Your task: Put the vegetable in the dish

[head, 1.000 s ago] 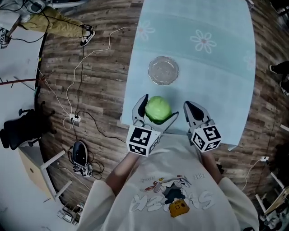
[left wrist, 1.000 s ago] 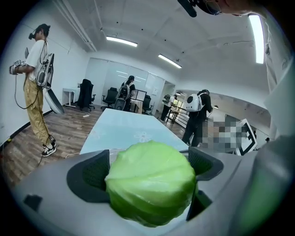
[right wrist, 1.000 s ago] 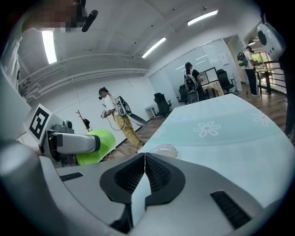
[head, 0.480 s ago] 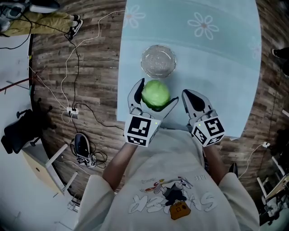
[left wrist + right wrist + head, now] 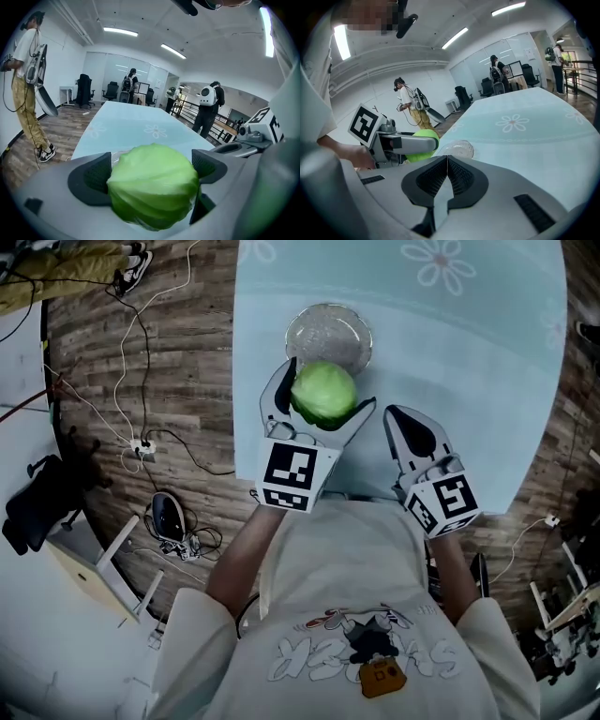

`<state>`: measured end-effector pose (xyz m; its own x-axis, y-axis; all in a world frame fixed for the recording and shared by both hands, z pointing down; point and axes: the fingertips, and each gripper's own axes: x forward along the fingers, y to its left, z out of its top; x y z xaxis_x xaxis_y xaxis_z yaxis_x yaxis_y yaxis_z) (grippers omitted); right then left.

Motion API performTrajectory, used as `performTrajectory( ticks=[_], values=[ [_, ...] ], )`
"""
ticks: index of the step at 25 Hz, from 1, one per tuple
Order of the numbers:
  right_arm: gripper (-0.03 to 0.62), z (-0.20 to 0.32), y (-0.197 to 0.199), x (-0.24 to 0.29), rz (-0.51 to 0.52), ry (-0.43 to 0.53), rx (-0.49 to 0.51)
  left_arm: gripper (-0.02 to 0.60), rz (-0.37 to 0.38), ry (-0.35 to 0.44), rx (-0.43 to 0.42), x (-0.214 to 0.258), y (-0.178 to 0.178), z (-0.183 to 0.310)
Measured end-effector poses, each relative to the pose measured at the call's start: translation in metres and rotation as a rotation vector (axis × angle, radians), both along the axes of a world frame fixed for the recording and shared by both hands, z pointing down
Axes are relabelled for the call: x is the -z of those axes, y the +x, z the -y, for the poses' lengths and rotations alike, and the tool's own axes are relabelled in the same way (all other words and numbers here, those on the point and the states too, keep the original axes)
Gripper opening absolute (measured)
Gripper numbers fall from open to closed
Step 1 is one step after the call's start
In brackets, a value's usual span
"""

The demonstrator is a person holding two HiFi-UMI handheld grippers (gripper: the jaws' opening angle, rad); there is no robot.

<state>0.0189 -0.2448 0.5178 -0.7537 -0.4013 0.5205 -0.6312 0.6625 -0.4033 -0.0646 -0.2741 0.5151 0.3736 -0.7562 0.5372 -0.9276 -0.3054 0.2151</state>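
A round green cabbage is clamped between the jaws of my left gripper, held above the table just short of the clear glass dish. In the left gripper view the cabbage fills the gap between both pads, and the dish is mostly hidden behind it. My right gripper hovers to the right over the table with its jaws shut and empty. From the right gripper view I see the cabbage to the left, the dish just beyond, and my own shut right gripper.
The pale blue tablecloth with flower prints covers the table. Cables and a power strip lie on the wooden floor at the left. People stand in the room beyond the table.
My left gripper has carried the cabbage forward, from near the table's front edge to the near rim of the dish. The right gripper followed a little, still shut.
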Motion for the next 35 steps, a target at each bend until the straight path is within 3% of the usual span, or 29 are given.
performTrajectory(
  ticks=[9, 24, 29, 32, 35],
  values=[
    [0.021, 0.02, -0.008, -0.024, 0.002, -0.032, -0.03, 0.545, 0.026, -0.048, 0.012, -0.045, -0.014, 0.03],
    [0.021, 0.03, 0.007, -0.048, -0.007, -0.092, -0.099, 0.545, 0.099, -0.153, -0.014, -0.104, -0.001, 0.066],
    [0.021, 0.039, 0.015, -0.053, 0.0, -0.1, -0.119, 0.533, 0.148, -0.131, -0.014, -0.107, 0.001, 0.077],
    [0.021, 0.039, 0.02, -0.052, 0.007, -0.099, -0.13, 0.504, 0.179, -0.098, 0.027, -0.094, -0.005, 0.079],
    [0.021, 0.042, 0.022, -0.05, 0.014, -0.098, -0.133, 0.5, 0.162, -0.08, 0.059, -0.077, -0.007, 0.082]
  ],
)
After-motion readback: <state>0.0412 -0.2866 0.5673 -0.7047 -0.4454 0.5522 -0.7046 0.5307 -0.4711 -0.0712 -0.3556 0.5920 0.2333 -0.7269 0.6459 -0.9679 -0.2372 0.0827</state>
